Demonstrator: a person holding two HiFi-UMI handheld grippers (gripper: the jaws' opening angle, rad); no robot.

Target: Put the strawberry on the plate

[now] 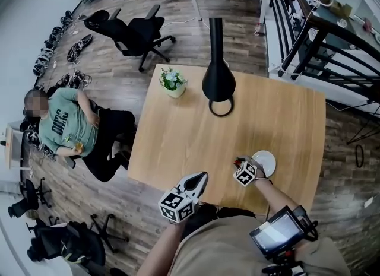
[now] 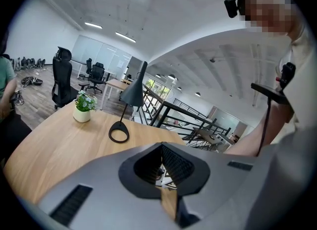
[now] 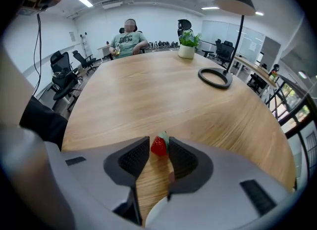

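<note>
**One small red strawberry (image 3: 158, 145) clamped, just short of the round white plate (image 1: 265, 163)**

My right gripper (image 3: 159, 151) is clenched on the strawberry, pinching it between the jaw tips with its green cap showing, low over the light wooden table (image 1: 178, 132). In the head view the strawberry sits just left of the plate, not on it. My left gripper (image 1: 202, 178) is closed on nothing, held at the table's near edge.

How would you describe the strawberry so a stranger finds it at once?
Start at the light wooden table. Near its edge closest to the person, beside the round white plate, the right gripper pinches the small red strawberry. It is the only red thing there.
</note>
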